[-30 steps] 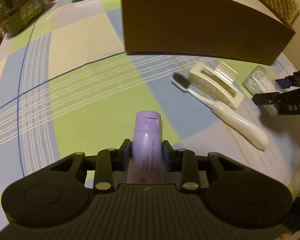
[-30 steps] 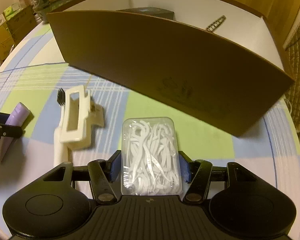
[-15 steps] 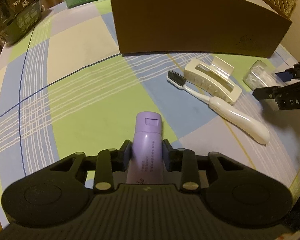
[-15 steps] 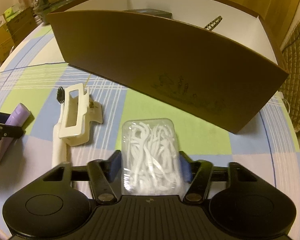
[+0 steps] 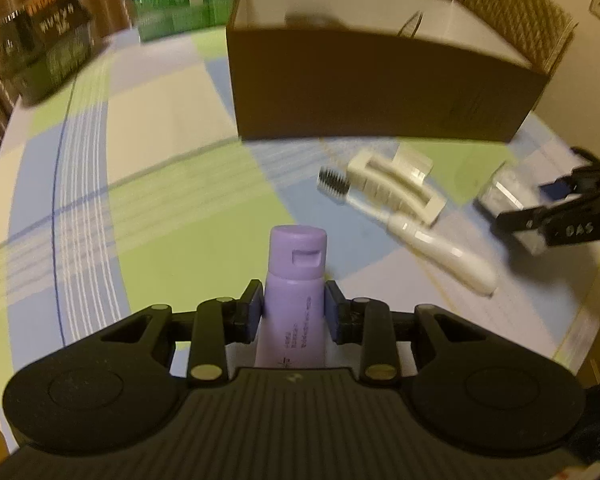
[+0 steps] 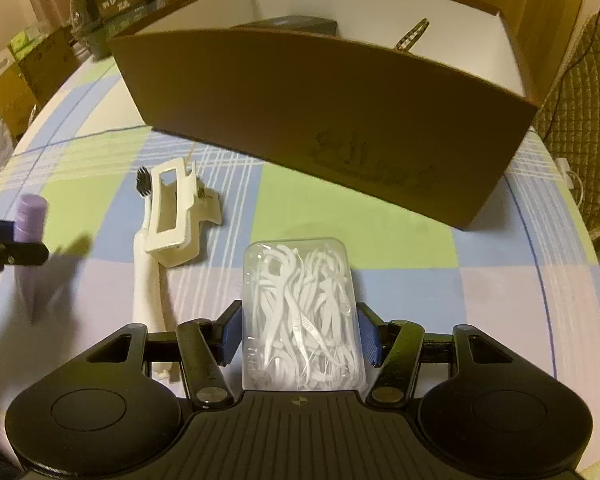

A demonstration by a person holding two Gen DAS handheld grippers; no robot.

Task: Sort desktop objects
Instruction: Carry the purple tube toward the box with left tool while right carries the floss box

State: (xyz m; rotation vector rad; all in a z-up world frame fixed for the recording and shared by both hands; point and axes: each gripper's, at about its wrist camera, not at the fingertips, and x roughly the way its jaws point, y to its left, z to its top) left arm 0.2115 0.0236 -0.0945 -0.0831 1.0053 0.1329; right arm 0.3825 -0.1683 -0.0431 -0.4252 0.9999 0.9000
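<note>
Compared with a second ago, the left gripper (image 5: 294, 312) has risen with its load: in its own view the tablecloth has dropped away, the picture is smeared by motion, and the white inside of the brown cardboard box (image 5: 380, 88) now shows over the near wall. The right wrist view has shifted far less, though the box sits higher and further off in it.

As to progress, a dark flat object and a slim patterned hair clip already lie in the box, so some sorting appears done. Two items are in hand and two are left on the checked green, blue and white tablecloth (image 5: 160, 200): a white toothbrush with dark bristles (image 5: 420, 236) and a cream plastic claw hair clip (image 5: 392, 188) lying across its neck.

The left gripper's blue pads are closed narrowly on a lilac squeeze tube with a flip cap (image 5: 296, 280); the cap points to 12 o'clock, toward the box. The toothbrush and claw clip lie at about 2 o'clock from it.

The right gripper (image 6: 300, 336) stands about half open, its pads clamped on the sides of a clear plastic case of white floss picks (image 6: 300, 312). The case sticks out to 12 o'clock toward the box's near wall, while the claw clip sits at 10 o'clock.
</note>
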